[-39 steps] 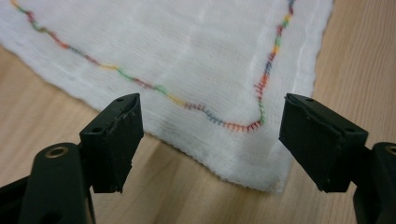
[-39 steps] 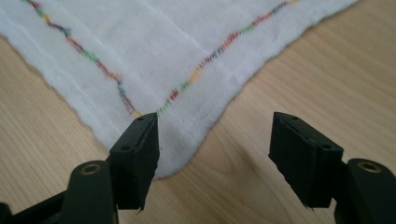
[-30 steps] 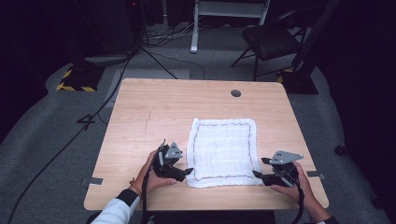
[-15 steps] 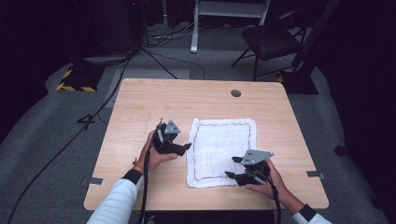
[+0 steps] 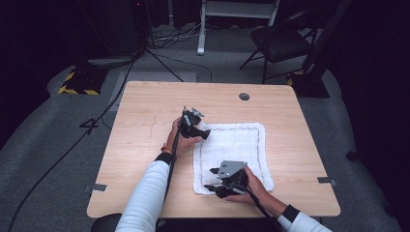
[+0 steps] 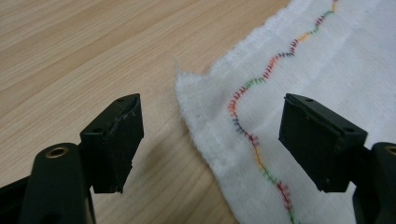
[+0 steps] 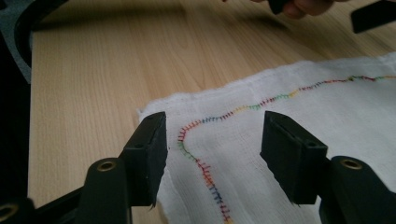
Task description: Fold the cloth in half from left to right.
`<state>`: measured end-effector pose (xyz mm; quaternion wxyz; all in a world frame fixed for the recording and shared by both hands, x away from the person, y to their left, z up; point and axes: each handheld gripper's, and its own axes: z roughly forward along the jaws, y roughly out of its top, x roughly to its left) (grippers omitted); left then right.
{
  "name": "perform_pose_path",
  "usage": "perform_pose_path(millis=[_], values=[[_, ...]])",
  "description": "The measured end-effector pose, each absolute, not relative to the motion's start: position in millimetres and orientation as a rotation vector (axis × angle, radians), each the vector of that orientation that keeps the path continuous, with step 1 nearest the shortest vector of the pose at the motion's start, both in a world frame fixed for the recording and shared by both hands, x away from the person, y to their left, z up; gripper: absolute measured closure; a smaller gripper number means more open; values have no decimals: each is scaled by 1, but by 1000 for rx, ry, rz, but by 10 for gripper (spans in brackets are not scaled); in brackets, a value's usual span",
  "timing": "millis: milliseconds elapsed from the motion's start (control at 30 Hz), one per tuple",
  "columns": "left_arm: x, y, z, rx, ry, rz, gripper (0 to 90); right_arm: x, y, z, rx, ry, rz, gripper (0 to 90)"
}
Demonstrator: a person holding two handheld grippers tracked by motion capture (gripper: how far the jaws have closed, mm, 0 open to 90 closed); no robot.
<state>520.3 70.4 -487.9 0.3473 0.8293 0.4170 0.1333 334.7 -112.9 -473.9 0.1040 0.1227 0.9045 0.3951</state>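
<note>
cloth (image 6: 299, 93) corners between open jaws

White cloth (image 5: 237, 150) flat on table (image 5: 145, 111); L hand-held gripper (image 5: 205, 134) at far-left corner, R hand-held gripper (image 5: 211, 180) near-left corner

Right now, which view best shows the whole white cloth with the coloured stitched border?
The high view: the white cloth with the coloured stitched border lies flat on the wooden table, its whole outline visible. The left gripper view gives one corner and wavy stitching close up; the right gripper view gives another corner.
</note>
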Motion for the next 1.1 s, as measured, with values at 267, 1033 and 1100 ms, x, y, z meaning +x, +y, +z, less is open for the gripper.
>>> perform_pose_path(millis=[267, 1033, 1100], values=[[530, 85, -498, 2136, 1160, 365, 206, 327, -103, -483, 327, 2704, 1146, 409], [517, 99, -496, 2146, 1023, 251, 861, 325, -85, -491, 278, 2759, 1148, 455], [517, 103, -496, 2137, 1037, 254, 862, 326, -81, -492, 288, 2755, 1129, 484]])
